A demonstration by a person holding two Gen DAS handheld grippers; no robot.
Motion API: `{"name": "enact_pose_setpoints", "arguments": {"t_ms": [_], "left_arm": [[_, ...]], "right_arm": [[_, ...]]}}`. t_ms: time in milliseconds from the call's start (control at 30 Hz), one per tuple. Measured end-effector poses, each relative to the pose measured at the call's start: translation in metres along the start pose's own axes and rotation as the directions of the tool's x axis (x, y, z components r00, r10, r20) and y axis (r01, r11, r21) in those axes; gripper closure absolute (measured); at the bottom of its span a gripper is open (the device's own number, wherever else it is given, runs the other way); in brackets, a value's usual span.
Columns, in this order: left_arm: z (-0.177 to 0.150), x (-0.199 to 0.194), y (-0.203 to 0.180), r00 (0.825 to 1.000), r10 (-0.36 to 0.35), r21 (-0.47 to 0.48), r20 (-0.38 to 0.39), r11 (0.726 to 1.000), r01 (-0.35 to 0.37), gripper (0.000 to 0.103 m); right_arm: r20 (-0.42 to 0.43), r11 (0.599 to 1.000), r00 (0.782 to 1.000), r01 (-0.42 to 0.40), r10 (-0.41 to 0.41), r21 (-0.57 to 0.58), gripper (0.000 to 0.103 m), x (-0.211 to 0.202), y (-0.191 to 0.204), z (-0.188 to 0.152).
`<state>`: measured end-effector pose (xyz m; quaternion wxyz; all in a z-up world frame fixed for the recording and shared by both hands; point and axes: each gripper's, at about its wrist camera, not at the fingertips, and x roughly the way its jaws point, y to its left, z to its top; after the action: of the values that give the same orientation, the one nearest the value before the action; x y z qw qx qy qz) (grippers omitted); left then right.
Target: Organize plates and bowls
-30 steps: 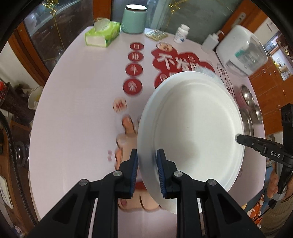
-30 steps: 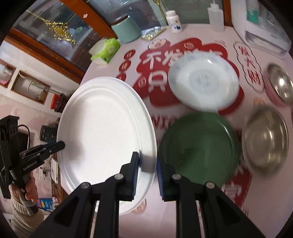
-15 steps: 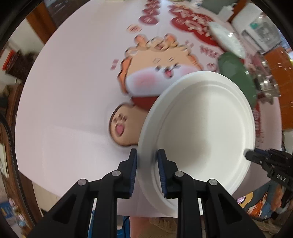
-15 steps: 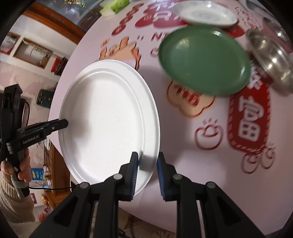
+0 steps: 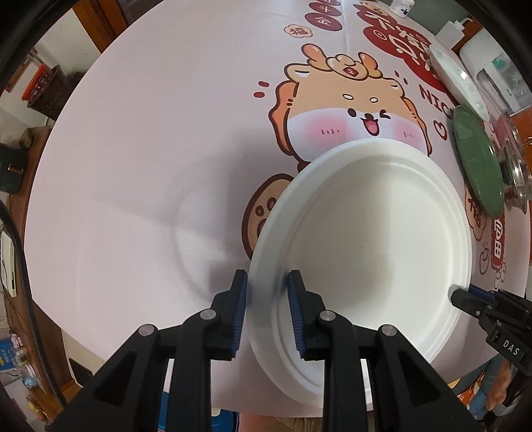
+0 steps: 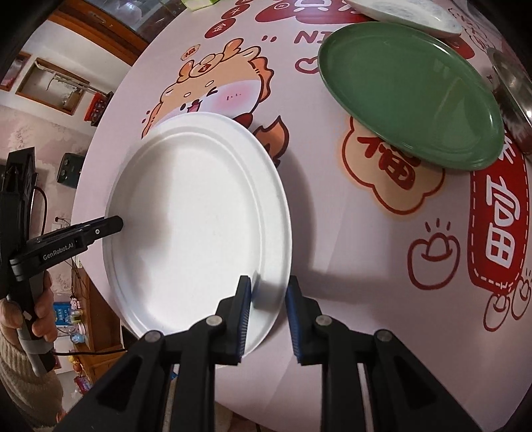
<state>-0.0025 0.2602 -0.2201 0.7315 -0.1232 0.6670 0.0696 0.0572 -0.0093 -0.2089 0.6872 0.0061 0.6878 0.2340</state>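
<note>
A white paper plate (image 5: pixel 365 239) (image 6: pixel 199 216) sits low over the pink printed table (image 5: pixel 149 166) at its near edge, part of it past the edge. My left gripper (image 5: pixel 267 275) points straight down, shut on the plate's left rim. On the opposite rim my right gripper (image 6: pixel 268 280) has its jaws opening, with the rim still between the blue pads. Each gripper shows in the other's view: the left gripper (image 6: pixel 99 229) and the right gripper (image 5: pixel 465 297). Farther back lie a green plate (image 6: pixel 409 96) (image 5: pixel 478 159) and a white patterned plate (image 6: pixel 399 10) (image 5: pixel 455 76).
Steel bowls (image 6: pixel 512 89) (image 5: pixel 515 172) stand right of the green plate. A white appliance (image 5: pixel 492 66) and bottles stand at the far side. A person's hand (image 6: pixel 36 309) holds the left gripper's handle beyond the table edge. Bare tablecloth lies left of the plate.
Both grippers carried the white plate down and toward the table's near edge, away from the other plates. Both pairs of pads stand slightly wider apart than before.
</note>
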Motion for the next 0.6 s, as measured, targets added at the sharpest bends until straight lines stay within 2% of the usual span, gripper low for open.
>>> {"name": "enact_pose_setpoints", "arguments": {"t_ms": [100,233,367,600], "left_arm": [[0.000,0.001,0.002,1.000,0.006,0.014,0.002,1.000,-0.006,0.080],[-0.001,-0.004,-0.002,1.000,0.021,0.043,0.024,0.999,-0.022,0.064],[0.003,-0.010,-0.011,0.996,0.067,0.070,0.059,0.995,-0.071,0.054],[0.006,-0.022,-0.020,0.988,0.101,0.078,0.120,0.991,-0.111,0.046]], "right_arm": [[0.001,1.000,1.000,0.017,-0.017,0.000,0.079,0.002,0.004,-0.001],[-0.005,0.999,0.999,0.035,-0.035,0.001,0.075,0.002,0.007,0.001],[-0.003,0.999,0.999,0.050,-0.050,0.003,0.074,0.002,0.010,-0.001],[0.015,0.997,0.997,0.073,-0.073,0.016,0.074,-0.006,0.005,-0.003]]}}
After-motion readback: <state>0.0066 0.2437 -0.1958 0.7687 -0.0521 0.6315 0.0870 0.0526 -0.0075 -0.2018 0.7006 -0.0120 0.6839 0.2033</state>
